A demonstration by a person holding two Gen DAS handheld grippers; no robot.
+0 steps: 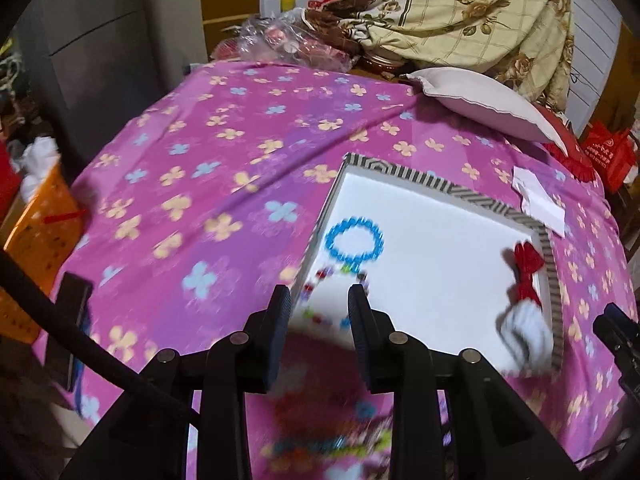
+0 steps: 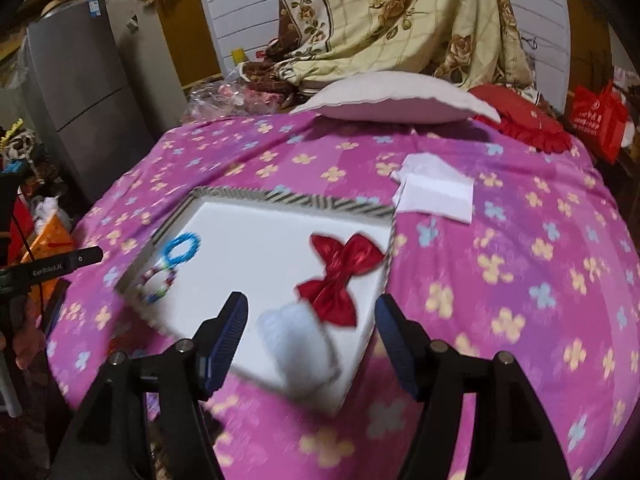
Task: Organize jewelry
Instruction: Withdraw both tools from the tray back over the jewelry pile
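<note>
We see both grippers spread and empty above a white tray on a pink flowered bedspread. The left gripper hovers over a blue bead bracelet and a multicoloured one; the right gripper over a white hair comb beside a red bow. We judge a low fingertip could snag the bracelets.
</note>
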